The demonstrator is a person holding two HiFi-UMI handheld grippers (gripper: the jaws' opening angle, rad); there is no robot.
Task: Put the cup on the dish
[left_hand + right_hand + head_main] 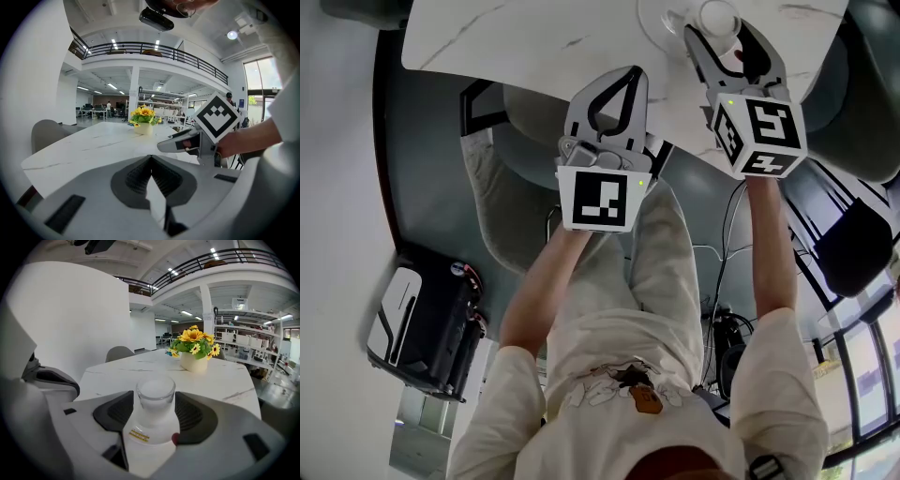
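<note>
Holding the cup [155,399] clamped between its fingers, the right gripper [722,42] hangs over the dish [654,28] at the desk's [534,33] near edge. Whether the cup touches the dish is unclear. The placing step seems to be in hand, and the next move calls for lowering the cup squarely and then releasing it. The left gripper's [151,159] fingers are pressed together on nothing. The print on the cup's small yellow label [139,435] is too fine to read.

Both forearms reach forward, the right forearm [769,248] farther out than the left forearm [546,281]. The left gripper [629,77] has its jaws pressed together with nothing between them. The right gripper [719,33] has its jaws clamped on either side of the cup [154,425].
</note>
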